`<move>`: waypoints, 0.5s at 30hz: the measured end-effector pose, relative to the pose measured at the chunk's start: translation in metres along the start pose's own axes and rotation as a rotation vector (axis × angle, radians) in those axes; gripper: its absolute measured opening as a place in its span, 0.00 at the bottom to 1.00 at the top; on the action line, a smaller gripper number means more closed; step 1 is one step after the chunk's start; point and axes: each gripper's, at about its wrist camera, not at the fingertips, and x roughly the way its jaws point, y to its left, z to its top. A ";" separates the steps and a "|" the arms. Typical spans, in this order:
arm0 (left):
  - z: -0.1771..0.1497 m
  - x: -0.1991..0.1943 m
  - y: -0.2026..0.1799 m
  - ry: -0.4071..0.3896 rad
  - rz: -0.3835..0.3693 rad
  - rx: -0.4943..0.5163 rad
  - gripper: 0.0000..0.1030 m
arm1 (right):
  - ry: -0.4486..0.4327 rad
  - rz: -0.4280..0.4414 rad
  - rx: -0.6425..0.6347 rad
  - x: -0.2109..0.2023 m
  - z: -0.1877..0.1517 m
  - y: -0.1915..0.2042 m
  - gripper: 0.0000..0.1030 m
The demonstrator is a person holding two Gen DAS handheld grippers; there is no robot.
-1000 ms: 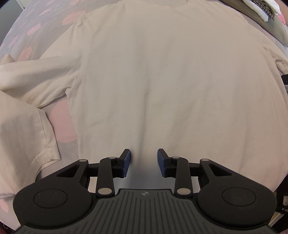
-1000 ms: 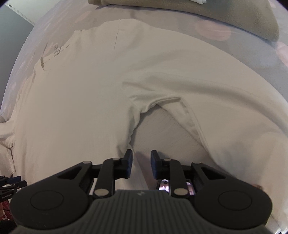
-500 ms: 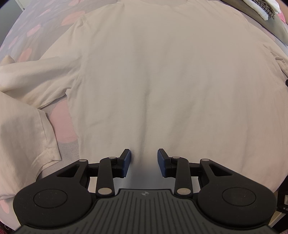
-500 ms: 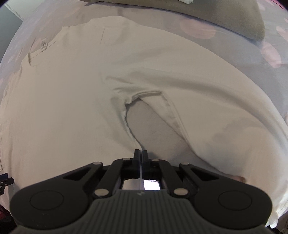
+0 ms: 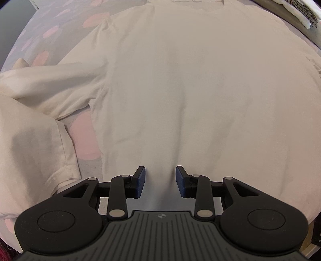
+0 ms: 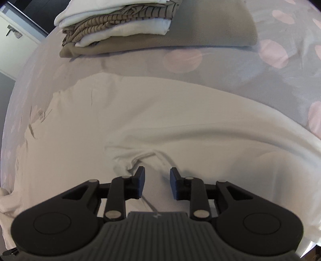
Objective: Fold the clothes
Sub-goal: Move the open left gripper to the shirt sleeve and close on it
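A cream long-sleeved shirt [image 5: 190, 90] lies spread flat on the bed, collar at the far end. My left gripper [image 5: 159, 176] points down over its lower middle, open, with no cloth pinched. The shirt's left sleeve [image 5: 50, 86] runs off to the left. In the right wrist view my right gripper [image 6: 157, 176] hovers over the bunched armpit [image 6: 136, 158], where the right sleeve [image 6: 220, 144] leaves the body [image 6: 70, 150]. Its jaws are opening and stand apart above the fabric, and the pads press on nothing.
A stack of folded clothes [image 6: 120, 24] rests on a brown blanket [image 6: 210, 30] at the far end, also seen as a stack corner [image 5: 297, 12]. The sheet [image 6: 230, 76] is grey with pink dots. A cream hemmed piece [image 5: 30, 150] lies at the left.
The right gripper shut half a second ago and has opened again; it tilted up over the sleeve, bringing the folded stack into view. The left gripper slid slightly left over the shirt.
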 end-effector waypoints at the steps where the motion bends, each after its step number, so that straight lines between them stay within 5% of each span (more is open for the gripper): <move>1: -0.002 -0.006 -0.005 -0.009 0.004 -0.002 0.30 | 0.000 -0.011 0.007 -0.003 0.000 -0.006 0.29; 8: 0.002 -0.009 0.026 -0.035 0.001 -0.076 0.32 | 0.104 -0.082 -0.015 0.014 -0.008 -0.025 0.30; 15: 0.000 -0.028 0.082 -0.135 0.056 -0.226 0.34 | 0.058 -0.115 -0.090 -0.004 -0.015 -0.005 0.31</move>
